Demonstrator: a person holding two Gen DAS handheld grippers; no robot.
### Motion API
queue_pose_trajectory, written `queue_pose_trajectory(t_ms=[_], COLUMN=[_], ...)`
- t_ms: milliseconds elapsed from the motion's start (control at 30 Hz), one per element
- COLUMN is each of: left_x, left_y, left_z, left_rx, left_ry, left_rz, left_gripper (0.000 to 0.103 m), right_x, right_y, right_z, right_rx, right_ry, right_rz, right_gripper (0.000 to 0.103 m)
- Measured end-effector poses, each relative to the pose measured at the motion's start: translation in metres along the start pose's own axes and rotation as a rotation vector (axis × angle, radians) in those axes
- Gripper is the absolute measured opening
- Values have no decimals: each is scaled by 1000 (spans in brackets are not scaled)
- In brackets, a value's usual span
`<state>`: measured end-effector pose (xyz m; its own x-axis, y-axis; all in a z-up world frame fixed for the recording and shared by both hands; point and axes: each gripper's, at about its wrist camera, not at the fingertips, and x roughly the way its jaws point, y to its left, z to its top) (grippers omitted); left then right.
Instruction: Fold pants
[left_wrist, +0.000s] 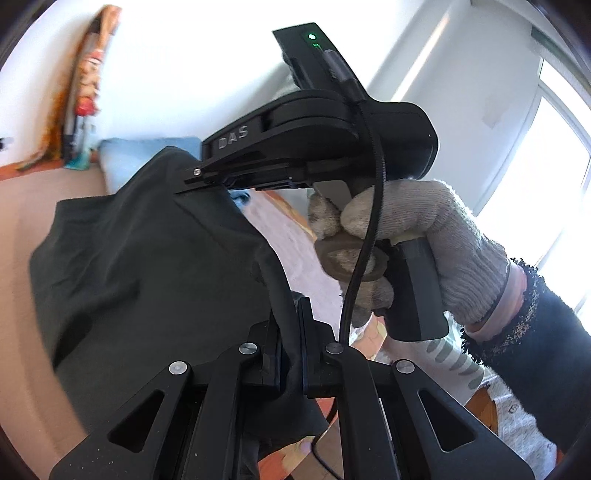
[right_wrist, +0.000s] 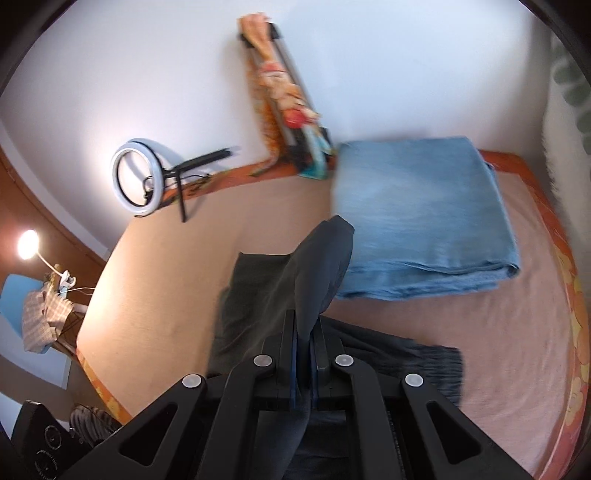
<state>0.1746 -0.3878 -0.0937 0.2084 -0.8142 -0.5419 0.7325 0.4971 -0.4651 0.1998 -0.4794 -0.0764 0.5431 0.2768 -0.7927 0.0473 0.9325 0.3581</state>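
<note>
Clamped in the left gripper (left_wrist: 290, 343), nearest its camera, was a fold of the dark charcoal cloth pants (left_wrist: 147, 258); its jaws were pressed together on the fabric. Left of those jaws the pants hung in a broad sheet above the bed with the pinkish-beige sheet (left_wrist: 29, 206). Ahead of and above the jaws, the right gripper (left_wrist: 199, 181) pinched the upper edge of the same garment, so the cloth was stretched between the two grippers. Right of the jaws, the person's right hand in a white knitted glove (left_wrist: 424, 236) gripped that gripper's handle, a black fuzzy sleeve (left_wrist: 535, 332) behind it.

From the right wrist camera, that gripper's jaws were likewise closed on a ridge of the pants, which rose between them and draped down to the left. Far left of the jaws a white ring light on a black stand (right_wrist: 138, 181) lay by the wall. Ahead and to the right, well apart from the jaws, a folded light-blue blanket (right_wrist: 424, 218) lay on the bed.
</note>
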Motion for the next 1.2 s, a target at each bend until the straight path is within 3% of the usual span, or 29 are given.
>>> queue_pose_trajectory(t_ms=[200, 300, 533, 700, 800, 933, 1067, 1200], left_x=[33, 32, -21, -68, -86, -89, -85, -71], left_y=[-13, -18, -6, 16, 38, 61, 60, 62], left_z=[2, -2, -23, -40, -52, -54, -63, -69], left_rx=[17, 26, 48, 67, 43, 8, -11, -15], left_ry=[48, 83, 77, 54, 59, 57, 55, 65], left_rz=[27, 34, 29, 146, 210, 230, 229, 252], left_gripper=[5, 12, 19, 24, 24, 27, 39, 42], right_x=[9, 15, 36, 44, 40, 20, -1, -16], right_y=[-39, -51, -72, -77, -83, -86, -74, -46], right_z=[-4, -8, -15, -15, -14, -16, -23, -37], right_rx=[22, 16, 20, 0, -5, -3, -33, -133], right_ry=[8, 22, 45, 60, 57, 35, 12, 36], right_rz=[-5, -3, 16, 9, -51, -107, -95, -84], right_gripper=[3, 3, 3, 3, 15, 34, 35, 39])
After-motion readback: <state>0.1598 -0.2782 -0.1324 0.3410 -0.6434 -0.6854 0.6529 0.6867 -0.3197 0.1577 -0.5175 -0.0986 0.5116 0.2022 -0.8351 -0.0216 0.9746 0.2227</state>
